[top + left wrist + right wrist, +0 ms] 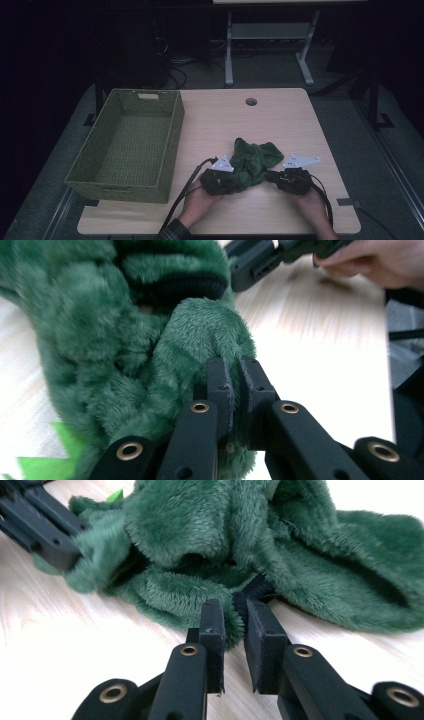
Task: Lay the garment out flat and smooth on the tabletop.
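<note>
A dim room with metal desk legs and loose cables lies behind the pale wooden bench (280, 120). On its near half, the left hand-held gripper (232, 371) has its jaws pinched together on a fold of the crumpled dark-green plush garment (252, 160), fleece caught between the pads. The right hand-held gripper (235, 617) is likewise clamped on the garment's near edge, a thin lip of pile and a dark ribbed trim squeezed between its jaws.

The garment lies in a loose heap between the two, near the bench's front edge. It looks light, soft and wholly limp, so it should sag and drape wherever it is unsupported. The deep pile gives plenty of friction but compresses, so a shallow pinch may slide off; the firmer ribbed trim or a doubled fold seems the surer hold.

Well to the left stands a rectangular olive-green woven basket (172, 137).
</note>
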